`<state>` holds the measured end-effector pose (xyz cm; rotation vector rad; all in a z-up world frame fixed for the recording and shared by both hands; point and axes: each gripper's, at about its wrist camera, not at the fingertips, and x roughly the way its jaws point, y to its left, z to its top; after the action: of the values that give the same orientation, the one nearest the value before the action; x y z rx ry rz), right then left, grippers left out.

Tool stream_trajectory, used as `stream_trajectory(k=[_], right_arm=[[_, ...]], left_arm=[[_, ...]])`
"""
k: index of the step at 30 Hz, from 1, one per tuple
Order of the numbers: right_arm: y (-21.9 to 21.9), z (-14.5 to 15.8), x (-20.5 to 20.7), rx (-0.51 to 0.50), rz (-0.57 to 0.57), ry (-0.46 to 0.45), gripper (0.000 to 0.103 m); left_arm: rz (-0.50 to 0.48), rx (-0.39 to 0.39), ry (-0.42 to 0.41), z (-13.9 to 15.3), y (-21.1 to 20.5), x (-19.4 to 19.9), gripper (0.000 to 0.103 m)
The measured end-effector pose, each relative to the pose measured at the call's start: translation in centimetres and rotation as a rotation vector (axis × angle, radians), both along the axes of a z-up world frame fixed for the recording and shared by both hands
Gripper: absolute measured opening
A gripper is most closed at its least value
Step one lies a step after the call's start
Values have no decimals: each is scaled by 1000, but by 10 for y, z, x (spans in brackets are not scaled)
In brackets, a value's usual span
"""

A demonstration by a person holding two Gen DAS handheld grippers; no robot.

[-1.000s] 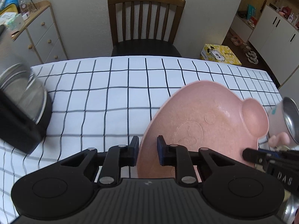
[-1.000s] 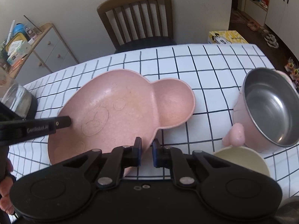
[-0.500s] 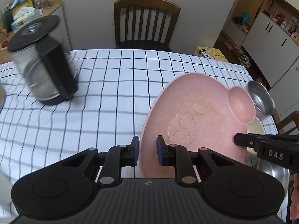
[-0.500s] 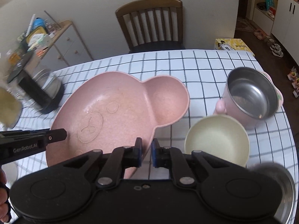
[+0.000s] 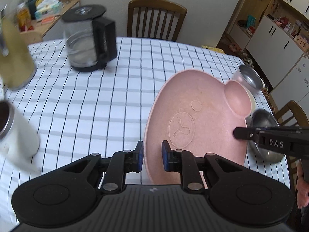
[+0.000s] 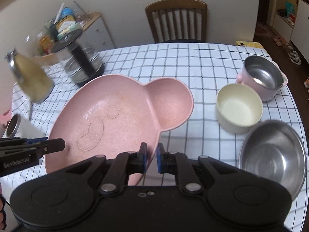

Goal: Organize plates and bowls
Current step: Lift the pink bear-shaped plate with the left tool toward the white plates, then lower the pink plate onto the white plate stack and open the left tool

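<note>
Left gripper (image 5: 152, 155) and right gripper (image 6: 150, 159): both jaws pinching plate (image 6: 119, 114) rim, plate ahead, above counter (image 5: 108, 96).

From my feed, the table (image 5: 119, 89) wears a white cloth with a dark grid. Directly behind its far edge I see a wooden slat-back chair (image 5: 156, 19) against a plain pale wall (image 5: 208, 9). Left of the chair stands a light wooden drawer cabinet (image 6: 100, 32), its top cluttered. Right of the chair, white cupboards (image 5: 278, 36) with dark handles line a side room, above dark flooring (image 6: 270, 32). Another wooden chair (image 5: 295, 112) sits off the table's right edge.
</note>
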<state>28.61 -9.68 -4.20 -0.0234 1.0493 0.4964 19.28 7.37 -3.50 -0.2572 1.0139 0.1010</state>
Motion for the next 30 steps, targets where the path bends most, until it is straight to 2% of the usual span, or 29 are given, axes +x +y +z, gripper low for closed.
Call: stream_trajectory(k=[9,17,24,30], right_arm=[[28,1,-63,-53,80,-14,10],[57,-20,-106,-120,163,18,10],[80,-46,-134,-172,225,38,10],[95,-58,-140,-200,246,39,10]], left_arm=[[3,-27,47,-8,12,-80,18],[27,-86,130,-48,20,-142,18],[48,-107,179,-73,23,-173,18],[43,-111,200,-85,21,-177,18]])
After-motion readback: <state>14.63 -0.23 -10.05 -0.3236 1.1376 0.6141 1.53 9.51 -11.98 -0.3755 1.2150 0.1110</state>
